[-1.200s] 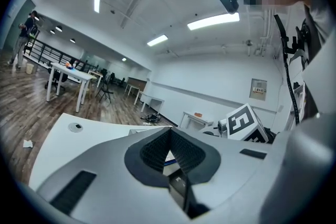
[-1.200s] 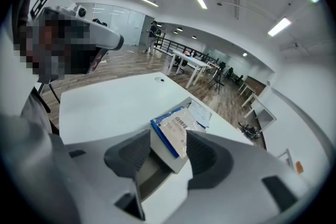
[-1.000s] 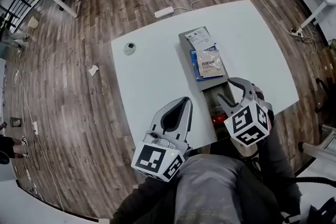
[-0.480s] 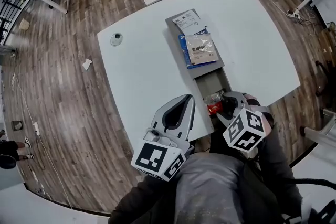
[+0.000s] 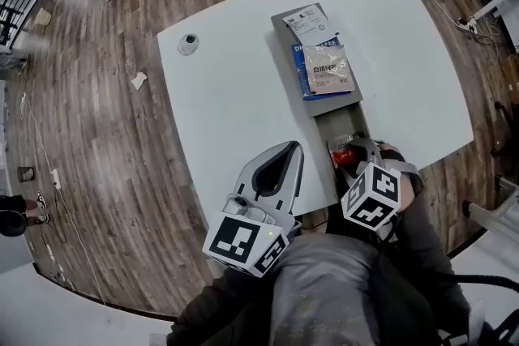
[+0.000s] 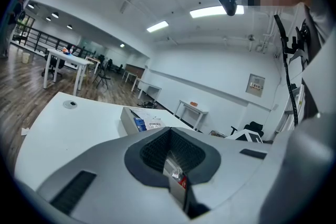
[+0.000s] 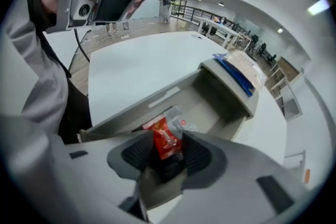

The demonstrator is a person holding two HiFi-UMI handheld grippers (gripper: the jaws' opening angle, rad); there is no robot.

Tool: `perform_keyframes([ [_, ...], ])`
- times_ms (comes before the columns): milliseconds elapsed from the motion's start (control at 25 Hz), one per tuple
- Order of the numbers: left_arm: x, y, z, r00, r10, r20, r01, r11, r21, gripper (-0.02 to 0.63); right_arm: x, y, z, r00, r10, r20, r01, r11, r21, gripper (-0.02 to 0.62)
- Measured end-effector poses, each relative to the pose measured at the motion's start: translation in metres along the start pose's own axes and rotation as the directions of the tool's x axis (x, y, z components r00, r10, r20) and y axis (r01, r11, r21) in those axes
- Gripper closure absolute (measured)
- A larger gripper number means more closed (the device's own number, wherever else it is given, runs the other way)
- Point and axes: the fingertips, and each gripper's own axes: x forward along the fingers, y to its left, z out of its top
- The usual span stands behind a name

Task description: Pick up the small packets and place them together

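The right gripper (image 5: 350, 156) straddles the red packet (image 7: 165, 140) in the grey tray (image 5: 344, 124), jaws just closing, seemingly not pinching yet; the left gripper (image 5: 288, 150) clamps another packet (image 6: 176, 176).

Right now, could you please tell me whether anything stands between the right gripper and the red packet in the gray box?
Nothing visible does. The right gripper is open above the gray box's uncovered end, and the red packet shows between its jaws; a clear packet lies beside it.

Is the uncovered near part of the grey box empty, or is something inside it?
Not empty. A red packet and a clear packet show inside the grey box, between its walls.
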Motion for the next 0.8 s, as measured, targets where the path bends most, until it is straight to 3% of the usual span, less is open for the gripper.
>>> perform_keyframes([
  [80,0.000,-0.001,0.000,1.000,-0.005,0.001,0.005,1.000,-0.002,0.603,0.000,-0.008,-0.001,0.999,-0.054,-0.003,0.054,0.998,-0.014,0.532],
  [640,-0.008,-0.026,0.038,0.992,-0.071,0.105,0.063,0.995,0.076,0.603,-0.054,-0.025,0.021,0.980,-0.172,0.105,0.169,0.985,0.035,0.555],
  [800,-0.014,-0.026,0.048,0.989,-0.061,0.133,0.050,0.995,0.088,0.603,-0.069,-0.033,0.034,0.970,-0.197,0.143,0.195,0.980,0.030,0.555],
])
